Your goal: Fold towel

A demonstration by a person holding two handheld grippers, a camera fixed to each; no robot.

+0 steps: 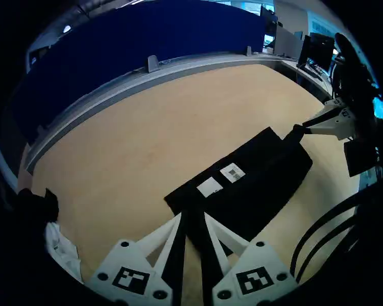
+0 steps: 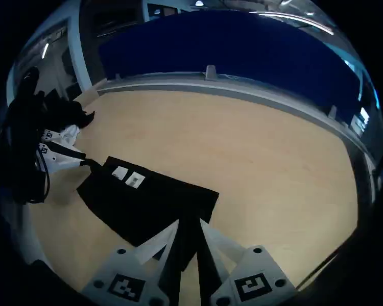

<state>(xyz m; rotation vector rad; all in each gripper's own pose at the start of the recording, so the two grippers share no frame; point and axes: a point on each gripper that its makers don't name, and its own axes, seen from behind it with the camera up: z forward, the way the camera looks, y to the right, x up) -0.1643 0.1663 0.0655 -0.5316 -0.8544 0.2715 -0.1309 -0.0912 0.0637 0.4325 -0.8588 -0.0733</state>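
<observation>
Light wood tabletop (image 1: 140, 143) before a blue partition (image 1: 140, 41). The black towel (image 1: 273, 168) lies flat as a narrow strip, apparently folded at least once. Left gripper (image 1: 191, 217) and right gripper (image 2: 189, 227) pinch opposite ends, jaws closed on cloth. Further folding likely remains.

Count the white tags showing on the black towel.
2. Both sit side by side on top of the black towel: one tag nearer the left gripper view's camera, the other just beyond. Folds may hide more.
</observation>
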